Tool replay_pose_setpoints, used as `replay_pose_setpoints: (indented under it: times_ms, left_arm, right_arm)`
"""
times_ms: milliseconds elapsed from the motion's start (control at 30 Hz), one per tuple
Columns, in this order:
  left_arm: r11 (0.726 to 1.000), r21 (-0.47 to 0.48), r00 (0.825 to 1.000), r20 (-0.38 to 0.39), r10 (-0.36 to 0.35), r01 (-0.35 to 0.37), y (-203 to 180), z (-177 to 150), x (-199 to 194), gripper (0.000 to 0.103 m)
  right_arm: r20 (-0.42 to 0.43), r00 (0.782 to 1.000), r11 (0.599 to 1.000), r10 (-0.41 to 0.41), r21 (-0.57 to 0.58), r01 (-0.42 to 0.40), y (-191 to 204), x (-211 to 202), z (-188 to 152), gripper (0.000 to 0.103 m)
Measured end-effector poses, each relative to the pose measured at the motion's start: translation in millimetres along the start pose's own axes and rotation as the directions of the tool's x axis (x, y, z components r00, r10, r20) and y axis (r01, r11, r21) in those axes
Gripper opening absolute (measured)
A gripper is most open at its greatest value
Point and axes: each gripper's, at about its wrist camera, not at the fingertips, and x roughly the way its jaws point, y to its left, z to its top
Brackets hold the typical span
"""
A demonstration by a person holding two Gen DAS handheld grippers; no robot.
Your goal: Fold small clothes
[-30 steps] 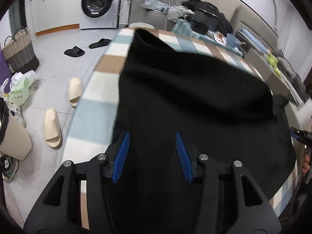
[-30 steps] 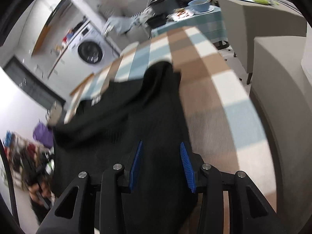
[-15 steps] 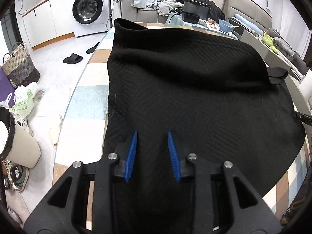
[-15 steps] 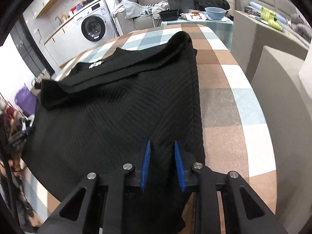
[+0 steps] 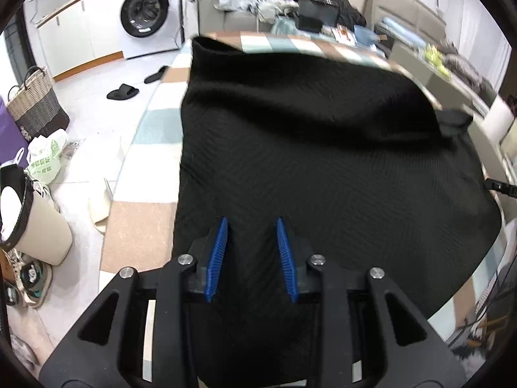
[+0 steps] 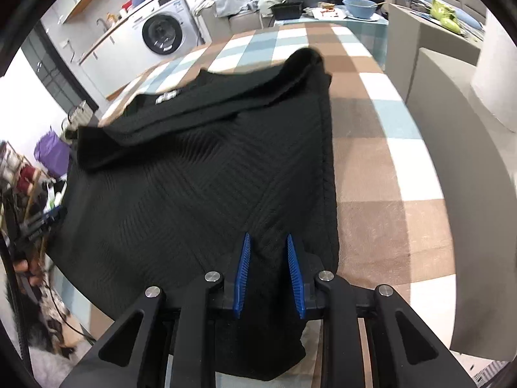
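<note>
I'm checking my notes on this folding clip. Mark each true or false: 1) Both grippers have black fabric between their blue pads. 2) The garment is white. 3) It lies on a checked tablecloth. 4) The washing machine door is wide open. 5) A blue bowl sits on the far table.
1) True: the left gripper and the right gripper each pinch the near edge of the black garment.
2) False: it is black.
3) True: the checked tablecloth shows brown, blue and white squares.
4) False: the washing machine has its round door closed.
5) True: the blue bowl sits there.
</note>
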Motion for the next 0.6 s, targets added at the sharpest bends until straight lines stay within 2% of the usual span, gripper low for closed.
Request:
replay_pose_setpoints:
  times_ms: [100,167,233,300,367,467,600]
  left_arm:
    - [0.998,-0.061,0.998,0.059,-0.031,0.035,5.0,11.1,-11.0,0.038]
    - [0.992,-0.107,0.993,0.105,-0.060,0.072,7.3,21.1,-17.1,0.054]
    - [0.982,-0.160,0.984,0.163,-0.073,0.099,10.5,31.3,-22.6,0.057]
    - [0.970,-0.208,0.977,0.194,-0.086,0.126,15.4,40.5,-24.4,0.060]
    - [0.958,-0.247,0.976,0.195,-0.096,0.144,22.5,46.9,-24.5,0.063]
    - [0.954,-0.266,0.979,0.183,-0.091,0.139,30.2,60.1,-21.2,0.066]
    - [0.962,-0.241,0.980,0.182,-0.083,0.126,39.0,75.5,-18.3,0.068]
  right_arm:
    - [0.088,0.995,0.998,0.050,0.033,-0.054,0.0,-10.0,23.2,0.035]
    - [0.158,0.984,0.993,0.079,0.070,-0.091,-2.4,-11.4,40.9,0.040]
    - [0.182,0.980,0.986,0.078,0.133,-0.103,-7.9,-3.2,60.2,0.040]
    - [0.186,0.978,0.967,0.097,0.214,-0.137,-17.8,10.1,75.4,0.040]
    - [0.149,0.983,0.948,0.110,0.282,-0.149,-26.9,28.0,87.9,0.040]
    - [0.118,0.984,0.941,0.135,0.296,-0.164,-29.8,40.8,94.5,0.041]
    - [0.142,0.968,0.920,0.205,0.311,-0.240,-32.7,49.3,100.0,0.043]
